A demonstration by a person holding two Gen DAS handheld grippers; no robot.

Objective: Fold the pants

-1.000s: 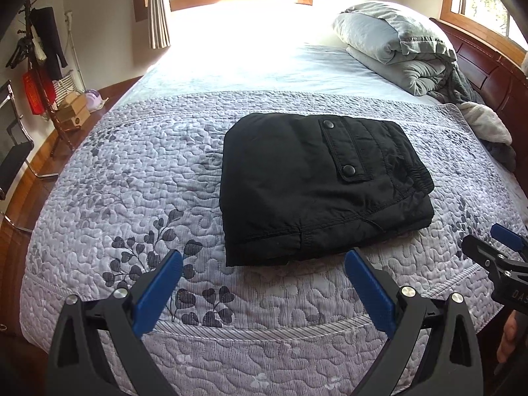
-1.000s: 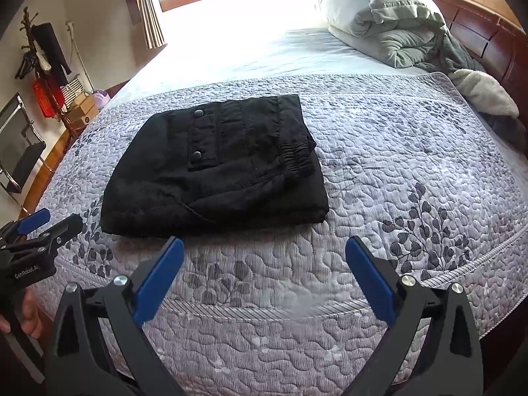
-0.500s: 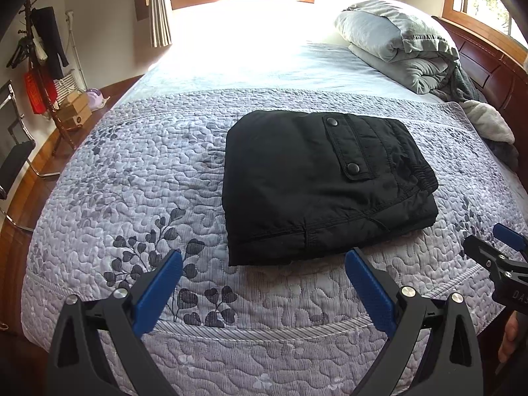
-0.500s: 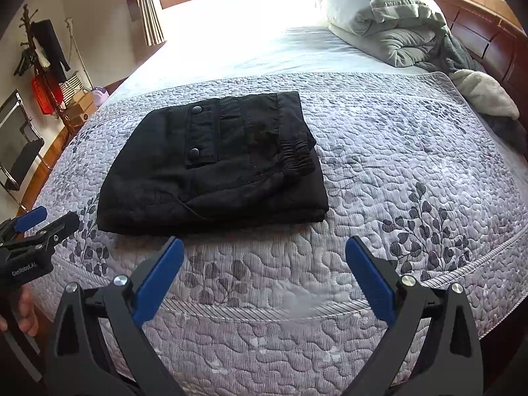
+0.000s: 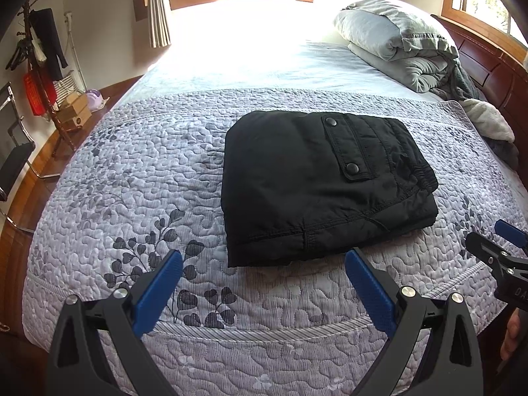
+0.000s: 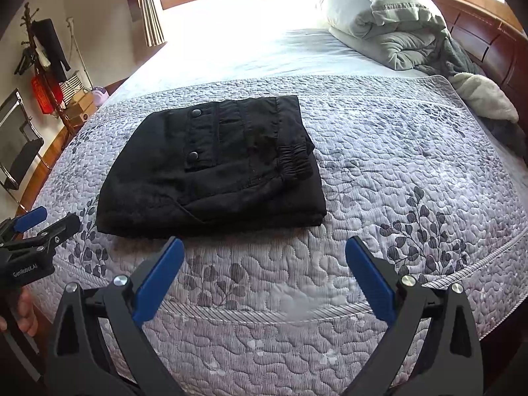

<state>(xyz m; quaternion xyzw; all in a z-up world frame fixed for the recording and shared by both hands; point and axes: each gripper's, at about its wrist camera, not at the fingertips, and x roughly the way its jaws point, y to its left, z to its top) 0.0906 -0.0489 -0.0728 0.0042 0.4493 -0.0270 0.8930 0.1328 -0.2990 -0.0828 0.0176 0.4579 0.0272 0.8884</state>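
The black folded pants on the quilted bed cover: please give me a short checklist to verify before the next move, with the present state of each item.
1. Black folded pants form one compact bundle: ok.
2. Bundle lies fully on the grey quilted bed cover with leaf print, away from its edges: ok.
3. Left gripper open, holding nothing, short of the pants: ok.
4. Right gripper open, holding nothing, short of the pants: ok.
5. Layers underneath lie smooth: cannot tell, hidden.
6. Elastic cuff tucked flush: not ok, it lies bunched on top near the right edge.
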